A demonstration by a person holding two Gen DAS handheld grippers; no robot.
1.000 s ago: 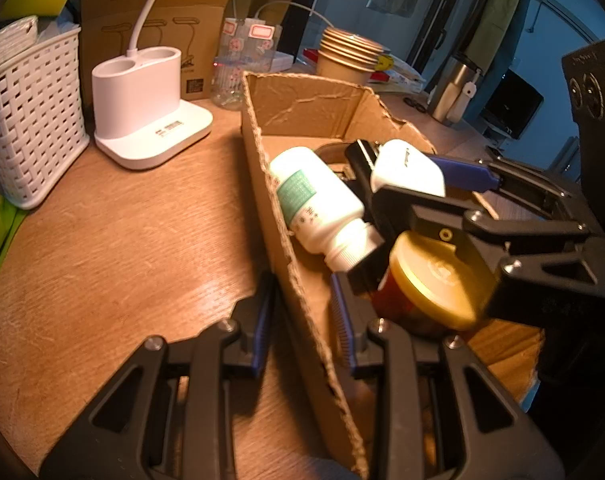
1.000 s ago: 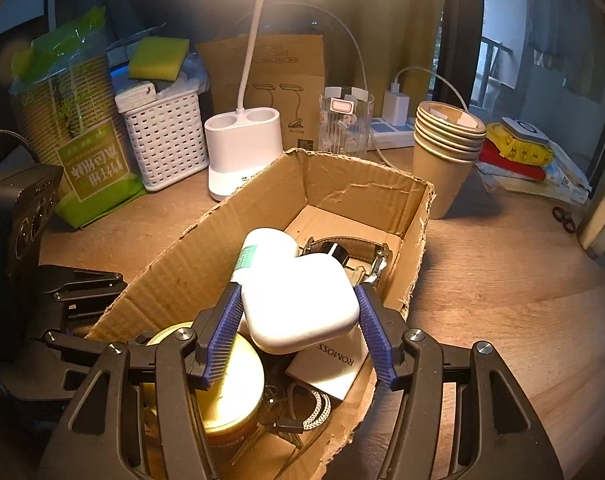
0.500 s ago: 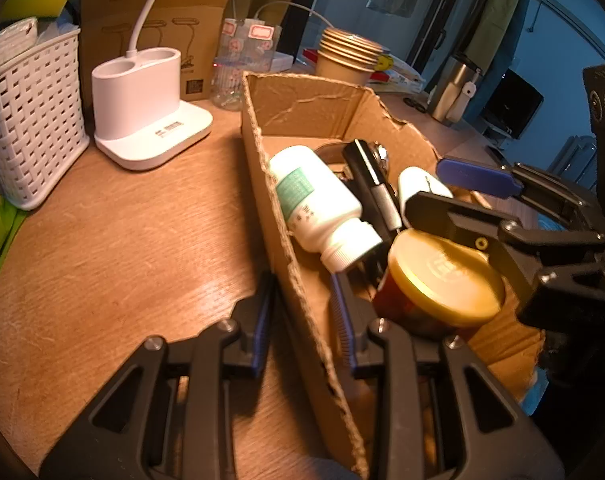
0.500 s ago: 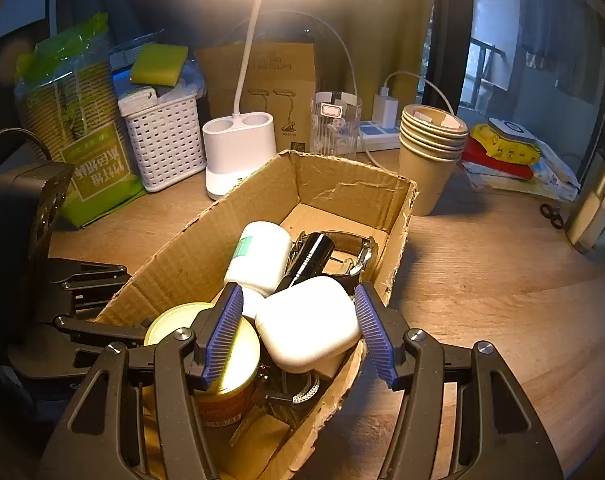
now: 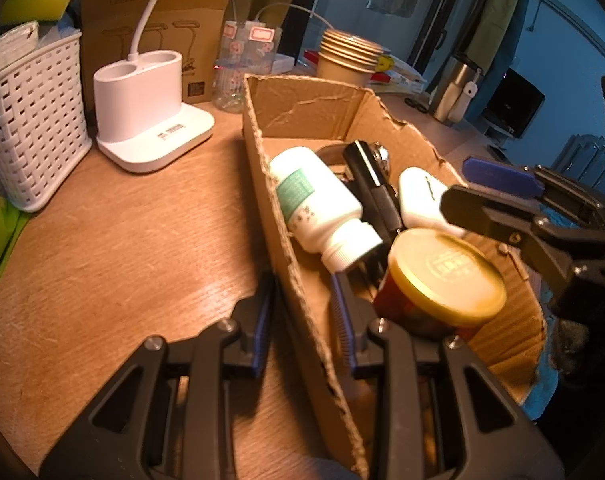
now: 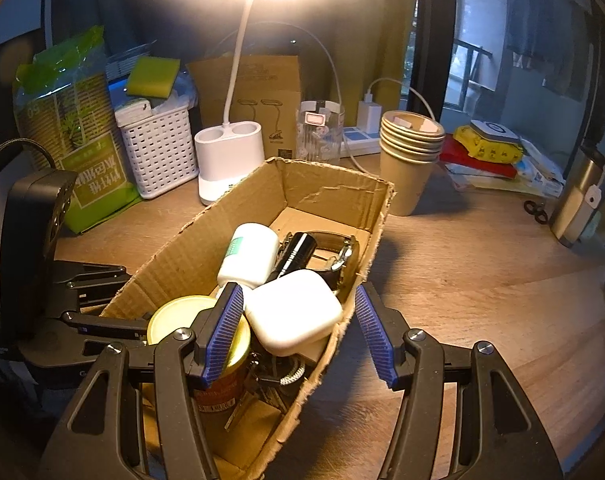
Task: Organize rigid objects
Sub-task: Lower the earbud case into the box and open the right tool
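Observation:
A torn cardboard box (image 6: 334,192) (image 5: 302,96) lies on the wooden desk. In it lie a white pill bottle (image 6: 248,254) (image 5: 314,200), a black cylinder (image 6: 296,254) (image 5: 372,184), a watch (image 6: 342,252), a gold-lidded jar (image 6: 182,316) (image 5: 446,276) and a white earbud case (image 6: 294,312) (image 5: 420,196). My right gripper (image 6: 298,334) is open above the near end of the box, its jaws clear of the case. My left gripper (image 5: 302,316) is shut on the box's left wall, one finger on each side.
A white lamp base (image 6: 228,160) (image 5: 150,116), a white basket (image 6: 158,152) (image 5: 26,116), a stack of paper cups (image 6: 410,160) (image 5: 348,58), a brown carton (image 6: 262,92), a green pack (image 6: 74,136) and a steel flask (image 6: 582,196) stand around the box.
My right gripper opened, let the white earbud case drop into the box, and drew back and up. My left gripper stayed clamped on the box wall.

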